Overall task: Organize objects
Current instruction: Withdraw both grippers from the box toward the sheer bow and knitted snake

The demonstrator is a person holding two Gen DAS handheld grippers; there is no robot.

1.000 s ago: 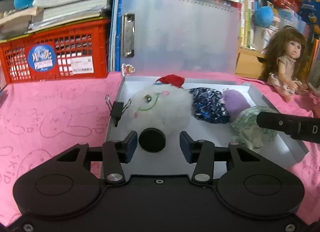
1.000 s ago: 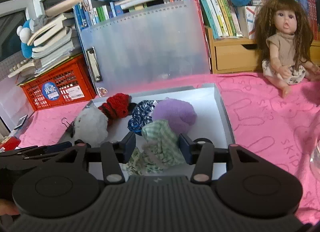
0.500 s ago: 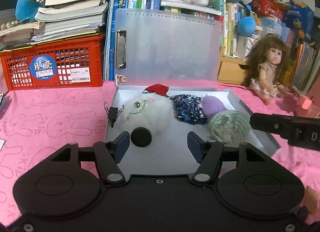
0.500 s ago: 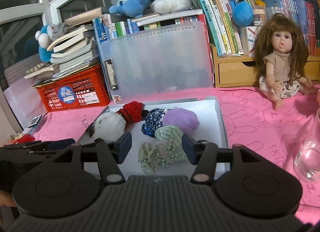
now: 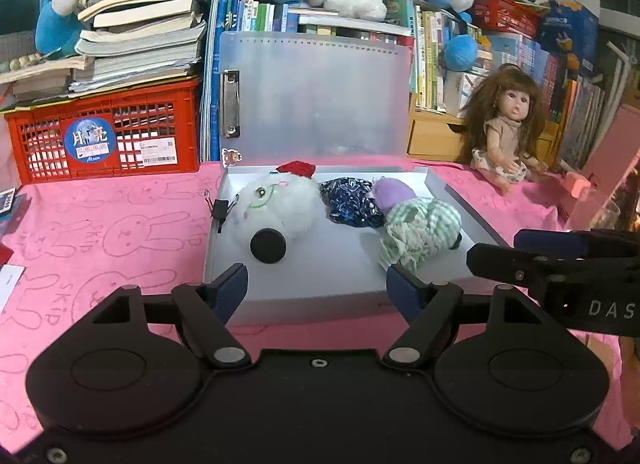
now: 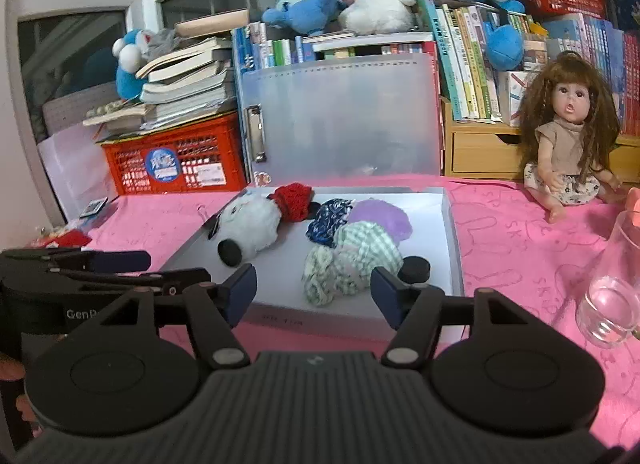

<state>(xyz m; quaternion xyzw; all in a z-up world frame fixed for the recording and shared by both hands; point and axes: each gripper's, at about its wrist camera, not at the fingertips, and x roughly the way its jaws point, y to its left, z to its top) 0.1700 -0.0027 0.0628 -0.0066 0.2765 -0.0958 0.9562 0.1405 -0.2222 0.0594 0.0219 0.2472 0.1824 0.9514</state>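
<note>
A shallow grey box [image 5: 224, 264] [image 6: 454, 248] lies open on the pink cloth, its frosted lid [image 5: 316, 96] [image 6: 340, 120] standing upright behind. Inside lie a white plush with a red hat [image 5: 276, 204] [image 6: 250, 224], a black puck [image 5: 268, 246] [image 6: 230, 253], a dark blue scrunchie [image 5: 350, 200] [image 6: 326, 218], a purple puff [image 5: 394, 192] [image 6: 382, 216] and a green checked cloth bundle [image 5: 420, 228] [image 6: 352, 260]. My left gripper [image 5: 316, 284] and right gripper [image 6: 313, 291] hover before the box's near edge. Their jaws are opening, with nothing between them.
A red crate [image 5: 108, 136] under stacked books stands at the back left. A doll [image 5: 504, 124] [image 6: 568, 136] sits at the back right. A clear glass [image 6: 612, 284] stands on the cloth at the right. Shelves of books and plush toys fill the background.
Both grippers have drawn back out of the box and their jaws have widened. The puck and the green bundle, earlier between the fingers, now lie free in the box.
</note>
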